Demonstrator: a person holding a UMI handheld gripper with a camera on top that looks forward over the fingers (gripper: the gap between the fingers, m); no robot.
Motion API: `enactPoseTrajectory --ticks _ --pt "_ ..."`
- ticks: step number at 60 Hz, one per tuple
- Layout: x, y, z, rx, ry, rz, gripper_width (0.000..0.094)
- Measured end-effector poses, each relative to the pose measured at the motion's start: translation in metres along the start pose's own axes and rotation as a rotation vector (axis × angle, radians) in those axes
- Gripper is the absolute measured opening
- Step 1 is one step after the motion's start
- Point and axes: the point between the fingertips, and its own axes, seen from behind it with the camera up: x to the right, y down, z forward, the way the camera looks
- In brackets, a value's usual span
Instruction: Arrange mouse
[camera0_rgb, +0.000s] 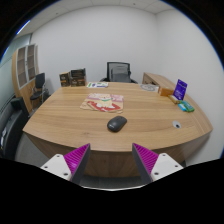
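A dark grey computer mouse lies on the wooden conference table, just in front of a patterned mouse mat. My gripper hovers above the table's near edge, well short of the mouse. Its two fingers, with magenta pads, stand wide apart with nothing between them.
A purple box and a teal item sit at the table's right side. A small white object lies near the right edge. Papers lie at the far end. Office chairs stand round the table, and a bookshelf is at the left.
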Motion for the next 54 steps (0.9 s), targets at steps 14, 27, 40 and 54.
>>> enactPoseTrajectory --ticks 14,27,40,54 --pt "-0.008 -0.002 0.06 -0.004 0.022 -0.012 0.0866" --pt "-0.001 -0.012 0.128 -0.008 0.032 0.008 0.0869" --pt "0.004 -0.015 0.185 -0.034 0.026 -0.001 0.0866" --pt "0.003 -0.029 0.219 -0.035 0.0 0.005 0.0876"
